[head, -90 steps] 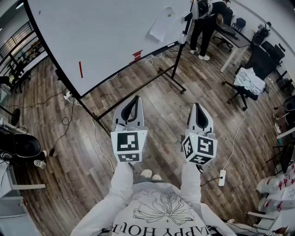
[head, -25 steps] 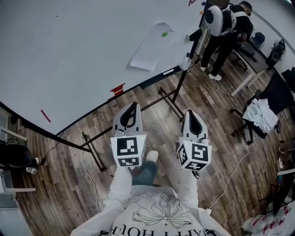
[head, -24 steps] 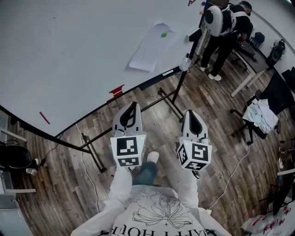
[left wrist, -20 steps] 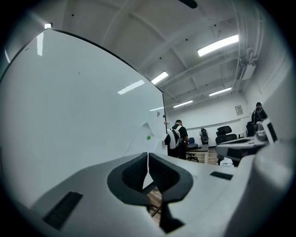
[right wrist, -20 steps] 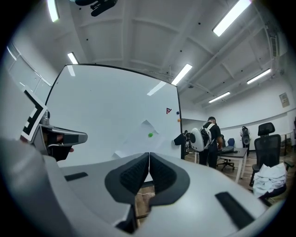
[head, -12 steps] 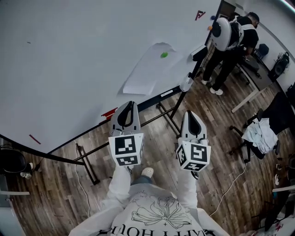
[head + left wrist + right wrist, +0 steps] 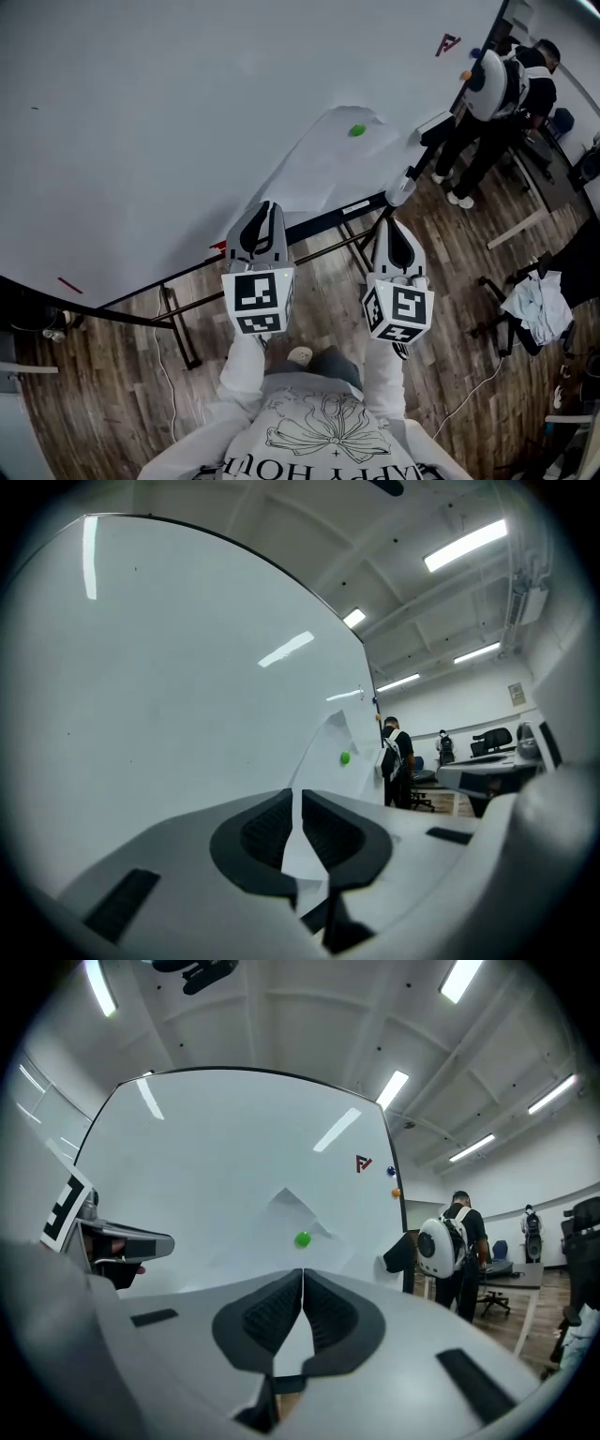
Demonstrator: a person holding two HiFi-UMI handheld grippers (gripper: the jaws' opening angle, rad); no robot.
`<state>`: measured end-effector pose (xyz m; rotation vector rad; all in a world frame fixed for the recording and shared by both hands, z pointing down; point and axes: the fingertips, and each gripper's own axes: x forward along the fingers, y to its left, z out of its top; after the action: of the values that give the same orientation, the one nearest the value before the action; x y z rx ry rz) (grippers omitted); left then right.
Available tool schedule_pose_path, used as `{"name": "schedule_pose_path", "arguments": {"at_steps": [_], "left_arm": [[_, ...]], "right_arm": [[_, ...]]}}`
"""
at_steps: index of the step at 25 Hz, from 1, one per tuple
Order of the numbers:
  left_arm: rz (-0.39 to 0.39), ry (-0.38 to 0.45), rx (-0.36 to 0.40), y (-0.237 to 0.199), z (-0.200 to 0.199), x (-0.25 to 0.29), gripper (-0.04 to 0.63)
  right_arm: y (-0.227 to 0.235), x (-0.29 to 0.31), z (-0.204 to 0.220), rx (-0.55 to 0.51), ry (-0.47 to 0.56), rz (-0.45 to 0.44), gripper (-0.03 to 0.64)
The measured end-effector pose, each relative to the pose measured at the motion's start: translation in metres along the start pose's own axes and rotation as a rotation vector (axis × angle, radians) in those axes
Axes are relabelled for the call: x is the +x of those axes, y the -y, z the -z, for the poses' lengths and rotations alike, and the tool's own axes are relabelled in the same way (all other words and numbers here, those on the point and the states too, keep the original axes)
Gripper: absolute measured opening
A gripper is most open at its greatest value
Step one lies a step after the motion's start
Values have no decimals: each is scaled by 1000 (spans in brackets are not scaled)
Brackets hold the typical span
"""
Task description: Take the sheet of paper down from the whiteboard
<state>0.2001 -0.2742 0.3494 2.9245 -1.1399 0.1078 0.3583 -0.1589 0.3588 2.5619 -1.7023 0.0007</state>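
A white sheet of paper [image 7: 323,164] hangs on the big whiteboard [image 7: 169,112], pinned near its top by a green magnet [image 7: 357,130]; its upper corner is folded. Both grippers point level at the board, a short way in front of it. My left gripper [image 7: 265,212] is shut and empty, just below the sheet's lower edge in the head view. My right gripper [image 7: 394,228] is shut and empty too, to the right of the sheet's lower part. The paper [image 7: 330,761] and magnet [image 7: 345,757] show ahead in the left gripper view, and the magnet [image 7: 302,1238] in the right gripper view.
The whiteboard stands on a black wheeled frame [image 7: 328,246] over a wooden floor. A person with a white backpack [image 7: 487,75] stands past the board's right end near a desk [image 7: 530,202]. An office chair with cloth [image 7: 539,305] is at right. A red marker [image 7: 69,284] lies on the tray.
Both grippers and the person have come closer to the whiteboard; the sheet and magnet loom larger and nearer the jaws. Both grippers stay shut.
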Motion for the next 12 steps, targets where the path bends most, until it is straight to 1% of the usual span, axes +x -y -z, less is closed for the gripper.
{"name": "schedule_pose_path", "arguments": {"at_steps": [2,4,5,8,12], "left_arm": [[-24,-11,-7,-5,5,8,15],[-54,-23,-17,-10,10,16,70],[-70,-28,-23,-12,13,19,87],[-120,-42,-37,-15,19,30,102],[-160,-61,-45,-11,26,47,131]], "right_arm": [[1,15,1,1,-2,-30,3],[2,31,3,1,-3,-65,3],[3,39,3,-1,-4,-83,3],[8,64,2,-17,0,-141,3],[17,97,-3,-43,16,-220,3]]}}
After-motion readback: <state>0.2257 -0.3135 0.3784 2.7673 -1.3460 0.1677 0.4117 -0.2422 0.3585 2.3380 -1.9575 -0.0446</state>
